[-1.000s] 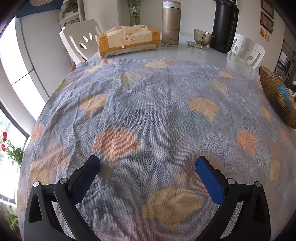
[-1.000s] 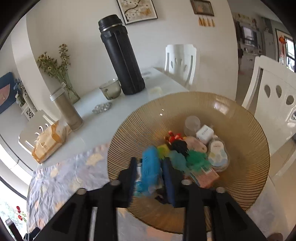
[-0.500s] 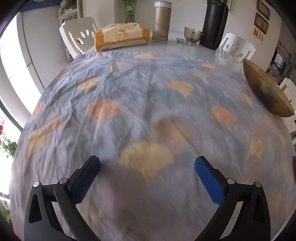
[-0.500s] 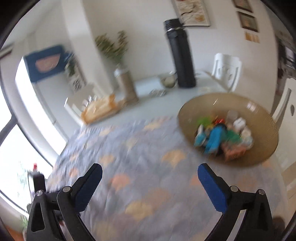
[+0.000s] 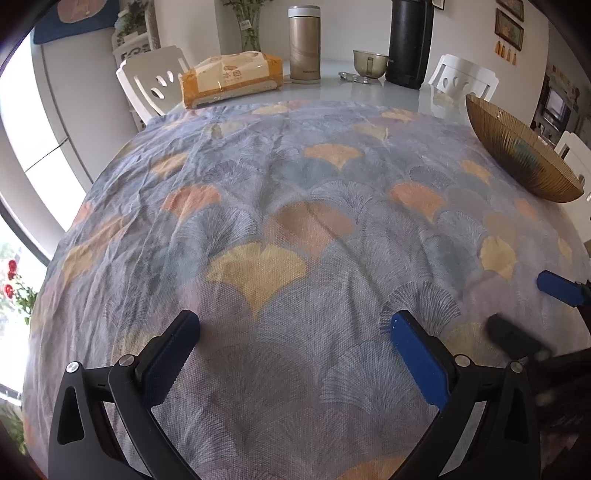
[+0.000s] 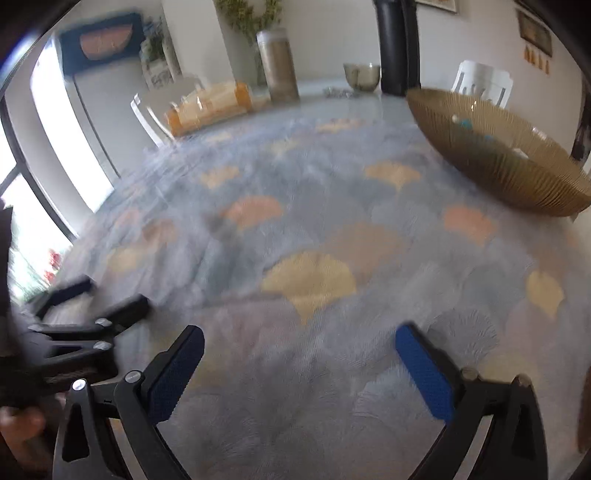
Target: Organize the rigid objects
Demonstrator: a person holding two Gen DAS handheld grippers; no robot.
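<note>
Rightward, the ribbed amber bowl [image 6: 495, 147] shows only blurred small items inside; both grippers' fingers [image 5: 417, 354] spread wide, empty.

"本色" on tissue pack [image 5: 231, 79]

Pretty bright dining room. White walls [image 5: 343, 22], with small framed pictures [image 5: 509, 22] hung up on the right. Big window [image 5: 14, 206] with a dark frame on the left, daylight blowing it out, red flowers [image 5: 11, 280] outside it. White chairs [image 5: 151, 81] with cutout backs stand around a glossy white table [image 5: 369, 88], most of it under a grey-blue cloth [image 5: 295, 221] printed with yellow and orange fan-shaped leaves. The cloth is a bit wrinkled toward the left. A blue cushion-like thing [image 5: 74, 14] sits up high on the far left, above a white carved shelf [image 5: 133, 40]. Far right looks like another room, too small to make out.
</note>
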